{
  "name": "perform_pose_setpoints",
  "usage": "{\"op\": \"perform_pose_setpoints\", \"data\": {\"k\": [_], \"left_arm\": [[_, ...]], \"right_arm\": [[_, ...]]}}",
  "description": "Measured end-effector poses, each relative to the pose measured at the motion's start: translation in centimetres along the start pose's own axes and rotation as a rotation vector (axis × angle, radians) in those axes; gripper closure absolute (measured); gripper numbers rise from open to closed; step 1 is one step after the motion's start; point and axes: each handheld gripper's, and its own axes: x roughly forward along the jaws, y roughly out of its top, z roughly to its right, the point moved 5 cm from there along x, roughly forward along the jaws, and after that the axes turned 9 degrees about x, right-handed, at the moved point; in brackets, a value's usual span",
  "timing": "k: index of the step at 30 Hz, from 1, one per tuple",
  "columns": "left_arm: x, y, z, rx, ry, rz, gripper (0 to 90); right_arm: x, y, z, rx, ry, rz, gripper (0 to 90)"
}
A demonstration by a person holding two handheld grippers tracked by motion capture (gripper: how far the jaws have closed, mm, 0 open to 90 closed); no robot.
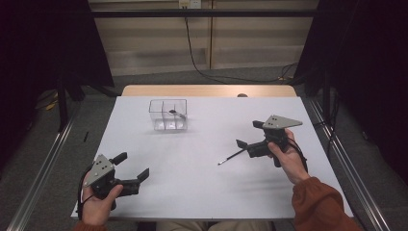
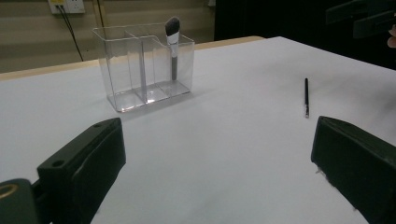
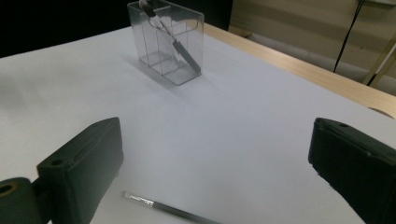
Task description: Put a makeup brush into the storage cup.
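**Hovering over a thin brush on the worktop**

Lying flat on the white worktop [image 1: 202, 163], the thin black brush [image 1: 231, 157] sits just beside the right gripper [image 1: 250, 134], whose jaws gape empty. The left gripper [image 1: 131, 164] is likewise released. A makeup brush [image 2: 173, 44] stands in the clear organizer [image 1: 168, 115].

The setting appears to be a lab or recording studio. A white table [image 1: 202, 159] stands between black curtains [image 1: 43, 43] on both sides. Metal rails [image 1: 41, 168] run along the grey floor beside the table's left and right edges. A black cable [image 1: 192, 48] hangs from a wall socket [image 1: 189, 4] beyond the far edge.
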Motion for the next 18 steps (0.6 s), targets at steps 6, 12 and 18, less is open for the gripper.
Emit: {"op": "perform_pose_setpoints", "data": {"k": [6, 12, 18], "left_arm": [[-0.05, 0.11, 0.06, 0.010, -0.004, 0.000, 3.1], [-0.02, 0.07, 0.00, 0.012, -0.005, -0.002, 3.1], [0.04, 0.04, 0.00, 0.011, -0.007, -0.003, 3.1]], "right_arm": [[0.26, -0.47, 0.61, 0.016, 0.048, -0.120, 2.9], [0.18, -0.07, 0.97, 0.001, 0.066, -0.201, 0.7], [0.90, -0.59, 1.06, -0.026, 0.101, -0.331, 1.4]]}}
